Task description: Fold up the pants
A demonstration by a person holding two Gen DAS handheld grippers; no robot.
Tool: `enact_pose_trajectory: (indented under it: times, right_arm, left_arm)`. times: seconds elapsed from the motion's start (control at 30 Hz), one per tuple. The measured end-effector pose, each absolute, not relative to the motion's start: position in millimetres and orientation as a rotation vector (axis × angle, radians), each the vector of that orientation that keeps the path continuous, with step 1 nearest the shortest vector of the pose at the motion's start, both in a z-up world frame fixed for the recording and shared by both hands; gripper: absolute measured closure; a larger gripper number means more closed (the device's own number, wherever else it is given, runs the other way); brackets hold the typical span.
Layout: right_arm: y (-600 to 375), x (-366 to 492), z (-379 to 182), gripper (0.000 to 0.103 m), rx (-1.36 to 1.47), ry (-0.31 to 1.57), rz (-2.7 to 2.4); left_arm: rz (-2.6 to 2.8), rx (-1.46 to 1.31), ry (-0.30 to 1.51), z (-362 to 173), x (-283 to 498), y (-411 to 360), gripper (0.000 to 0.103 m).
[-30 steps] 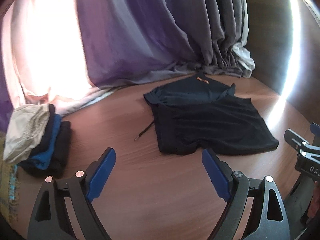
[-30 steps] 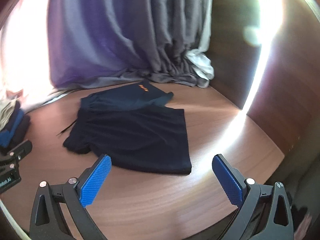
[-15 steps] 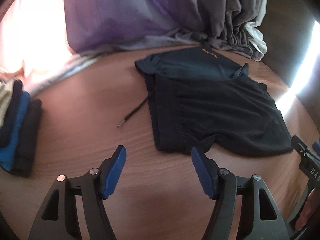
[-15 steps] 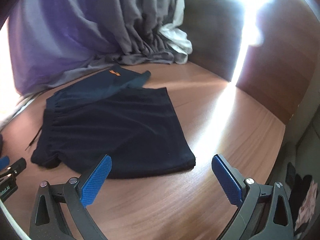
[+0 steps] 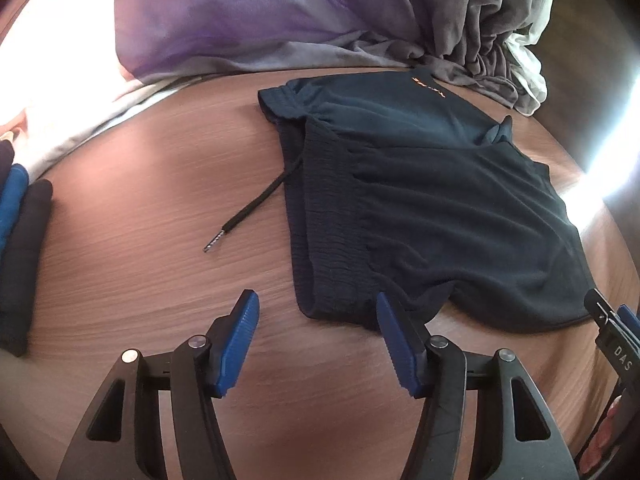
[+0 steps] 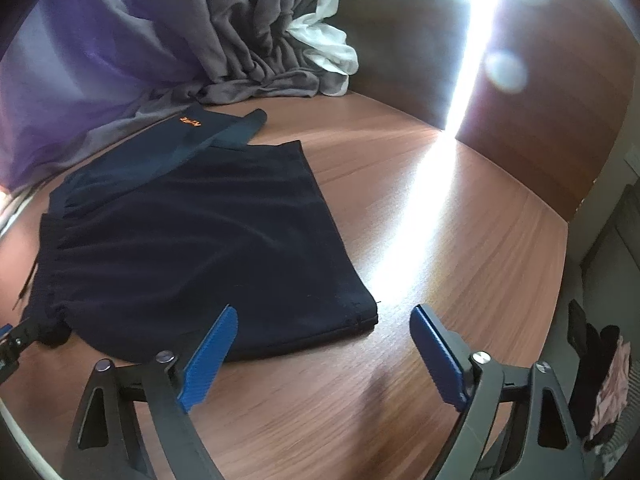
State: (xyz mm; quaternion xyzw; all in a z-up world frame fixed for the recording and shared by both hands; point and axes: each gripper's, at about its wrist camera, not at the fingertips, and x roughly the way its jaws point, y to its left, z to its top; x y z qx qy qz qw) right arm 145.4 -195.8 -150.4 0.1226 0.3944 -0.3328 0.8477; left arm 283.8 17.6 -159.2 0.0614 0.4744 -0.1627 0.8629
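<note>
Pants (image 5: 432, 208), a dark short pair, are what both your tools are closing in on, and neither has hold of them yet. Your left gripper (image 5: 318, 340) has its jaws spread wide and empty, low over the wooden table (image 5: 140, 240), with the right-hand blue pad (image 5: 394, 344) just at the near corner of the elastic waistband (image 5: 332, 216). Your right gripper (image 6: 324, 354) is likewise wide open and holds nothing; its left pad (image 6: 210, 364) overlaps the near hem in the picture, though whether it touches the cloth cannot be told, and its other pad stands over bare wood past the hem corner (image 6: 370, 316).

The garment lies flat in the middle of the table, already doubled so one leg rests on the other, the lower leg with its orange logo (image 5: 428, 88) peeping out at the far side. A drawstring (image 5: 256, 204) trails off the waistband onto the wood. Further out, a stack of folded clothes (image 5: 20, 248) sits at the left edge and a grey curtain (image 6: 248, 40) pools behind.

You seem to be at the approach for the next fold. The move likely calls for pinching both near corners, waistband and hem, taking every layer, then lifting evenly so the cloth does not skew. Watch that loose cord
</note>
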Motion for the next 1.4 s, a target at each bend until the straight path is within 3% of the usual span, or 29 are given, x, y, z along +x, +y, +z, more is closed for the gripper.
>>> enact_pose_trajectory:
  times: [0.2,0.27,0.4,0.47,0.53,0.63,0.97,1.4]
  right_arm:
    - [-204,147,-160,0.028,0.290,0.861,-0.696]
    - [-205,147,-162,0.034,0.304,0.868,-0.690]
    - [-207,150,-166,0.050,0.310,0.893,-0.674]
    - [-209,149,-166,0.061,0.313,0.897,-0.669]
    - [-211,150,-166,0.088,0.305,0.906,-0.668]
    - [-219,149,-163,0.094,0.317,0.927,-0.635]
    - [-231,131,-154,0.094,0.299,0.954,-0.623]
    - [-239,124,-158,0.094,0.264,0.991,-0.495]
  left_arm:
    - [-0.362,0.140,1.011,-165,287,9,0.050]
    - [-0.366,0.140,1.009,-165,286,7,0.059]
    - [-0.363,0.147,1.002,-163,285,5,0.064]
    - [-0.359,0.151,1.001,-161,283,6,0.066]
    - [-0.352,0.156,0.997,-155,280,7,0.067]
    - [-0.358,0.145,0.989,-142,273,8,0.067]
    - [-0.309,0.143,1.109,-146,248,15,0.067]
    - [-0.197,0.129,1.086,-151,215,8,0.067]
